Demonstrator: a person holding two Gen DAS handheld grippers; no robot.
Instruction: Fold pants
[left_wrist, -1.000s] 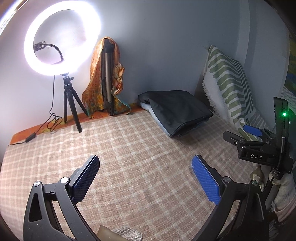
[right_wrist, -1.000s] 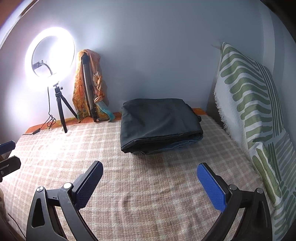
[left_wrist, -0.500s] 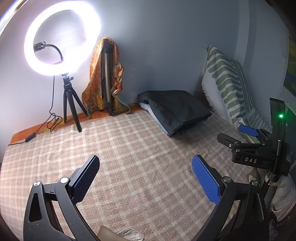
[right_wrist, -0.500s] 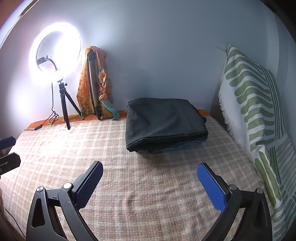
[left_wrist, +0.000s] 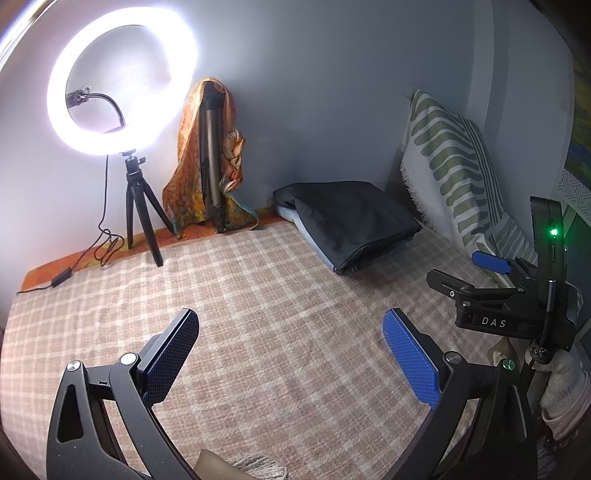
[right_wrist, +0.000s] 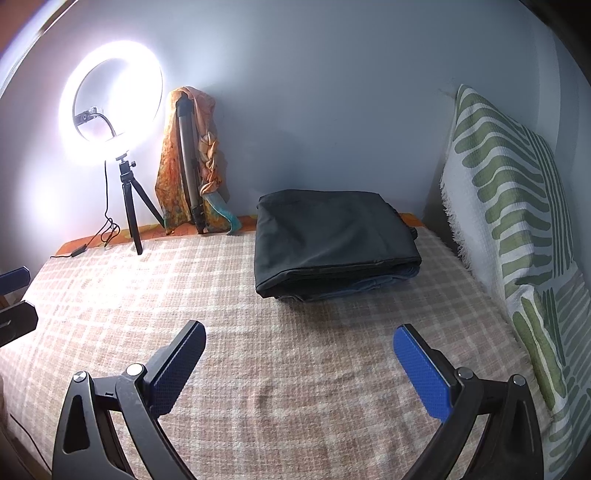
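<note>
Folded dark pants (right_wrist: 332, 236) lie in a stack on top of a folded blue pair at the far side of the checked bed cover (right_wrist: 258, 332), near the wall. They also show in the left wrist view (left_wrist: 354, 221). My left gripper (left_wrist: 291, 343) is open and empty, held above the cover well short of the stack. My right gripper (right_wrist: 299, 358) is open and empty, facing the stack from in front. The right gripper also shows at the right of the left wrist view (left_wrist: 476, 271).
A lit ring light on a small tripod (right_wrist: 129, 199) stands at the back left with its cable (right_wrist: 107, 232) on the cover. An orange cloth hangs over a folded tripod (right_wrist: 190, 166) against the wall. A green-striped pillow (right_wrist: 517, 221) leans along the right.
The right gripper has turned slightly, so the pants stack and ring light have shifted right in its view. The left gripper has hardly moved. Both stay open.
</note>
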